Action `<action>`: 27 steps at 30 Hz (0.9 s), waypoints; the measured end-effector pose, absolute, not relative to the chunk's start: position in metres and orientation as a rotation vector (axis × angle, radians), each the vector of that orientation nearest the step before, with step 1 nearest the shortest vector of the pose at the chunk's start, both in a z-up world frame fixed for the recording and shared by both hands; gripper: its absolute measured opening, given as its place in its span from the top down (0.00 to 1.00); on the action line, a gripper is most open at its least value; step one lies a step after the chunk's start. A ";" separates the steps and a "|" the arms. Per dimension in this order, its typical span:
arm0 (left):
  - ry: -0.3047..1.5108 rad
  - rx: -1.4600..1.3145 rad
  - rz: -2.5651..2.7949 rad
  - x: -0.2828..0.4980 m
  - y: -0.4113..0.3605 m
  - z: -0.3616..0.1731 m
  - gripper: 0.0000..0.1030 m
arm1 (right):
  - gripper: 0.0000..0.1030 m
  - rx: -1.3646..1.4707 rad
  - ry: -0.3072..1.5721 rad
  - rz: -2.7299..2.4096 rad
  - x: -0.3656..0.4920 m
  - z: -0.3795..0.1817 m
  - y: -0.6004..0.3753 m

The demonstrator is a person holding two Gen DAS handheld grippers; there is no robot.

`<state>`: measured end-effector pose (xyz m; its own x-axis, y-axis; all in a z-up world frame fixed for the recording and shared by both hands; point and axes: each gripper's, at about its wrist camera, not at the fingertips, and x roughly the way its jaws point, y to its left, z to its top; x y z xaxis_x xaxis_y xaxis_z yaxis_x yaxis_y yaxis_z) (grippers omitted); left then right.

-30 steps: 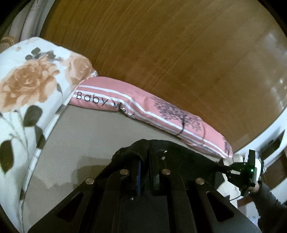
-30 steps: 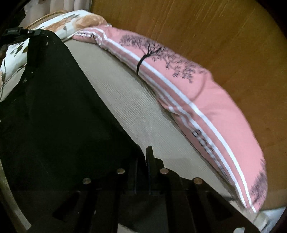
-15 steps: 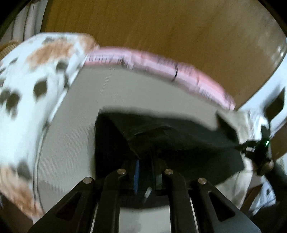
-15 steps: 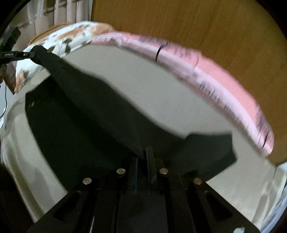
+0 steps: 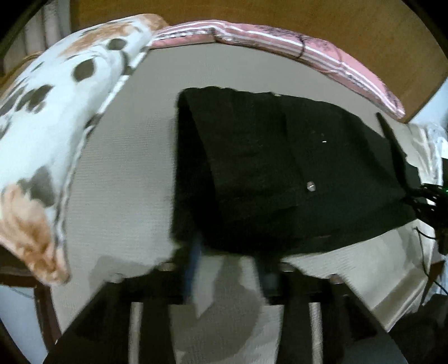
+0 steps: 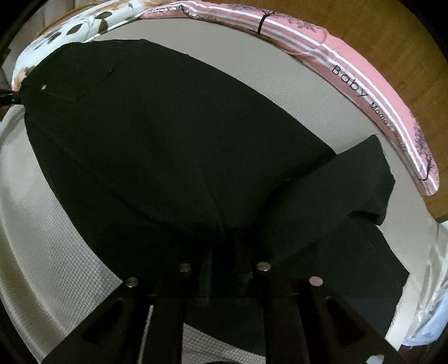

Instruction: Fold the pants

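Now the black pants (image 6: 168, 156) lie spread on the grey bed sheet (image 5: 123, 168), both grippers at their near edge.

Only the right view shows the folded-over leg by the pink pillow (image 6: 364, 70). Left gripper (image 5: 226, 268) jaws are opening, free of cloth; right gripper (image 6: 224, 268) jaws are opening with fabric between.

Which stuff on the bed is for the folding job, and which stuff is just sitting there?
For the job:
- black pants, spread on the bed
- left gripper, jaws opening, cloth edge just ahead of it
- right gripper, jaws opening, with cloth between them

Just lying about:
- pink striped pillow
- flowered pillow
- beige mattress cover
- wooden headboard
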<state>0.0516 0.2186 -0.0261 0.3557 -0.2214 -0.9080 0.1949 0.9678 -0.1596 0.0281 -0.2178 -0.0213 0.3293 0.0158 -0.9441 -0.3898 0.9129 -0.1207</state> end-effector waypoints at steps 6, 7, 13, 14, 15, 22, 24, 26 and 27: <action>1.176 -0.264 -0.241 0.029 0.249 -0.014 0.41 | 0.52 -0.331 1.196 0.291 0.013 -0.007 -0.209; 1.172 -0.330 -0.263 0.027 0.250 -0.012 0.41 | 0.52 -0.325 1.194 0.294 0.012 -0.005 -0.209; 1.201 -0.630 -0.344 0.033 0.234 -0.024 0.41 | 0.52 -0.228 1.158 0.288 0.010 0.013 -0.217; 1.211 -0.661 -0.337 0.035 0.231 -0.029 0.41 | 0.52 -0.185 1.152 0.288 0.011 0.016 -0.221; 1.221 -0.694 -0.316 0.039 0.229 -0.036 0.41 | 0.52 -0.148 1.152 0.285 0.013 0.018 -0.225; 1.173 -0.809 -0.220 0.052 0.228 -0.046 0.80 | 0.52 0.096 1.171 0.227 0.015 0.021 -0.266; 1.134 -0.805 -0.186 0.055 0.227 -0.039 0.83 | 0.52 0.169 1.171 0.193 0.017 0.019 -0.283; 1.101 -0.789 -0.162 0.056 0.231 -0.034 0.84 | 0.52 0.250 1.183 0.154 0.021 0.014 -0.299; 1.091 -0.791 -0.156 0.057 0.233 -0.032 0.84 | 0.52 0.300 1.189 0.140 0.022 0.011 -0.307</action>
<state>0.0565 0.2326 -0.0319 0.4800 -0.4818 -0.7331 -0.2566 0.7220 -0.6425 0.0223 -0.3068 0.0112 0.3702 0.2637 -0.8907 0.0497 0.9519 0.3024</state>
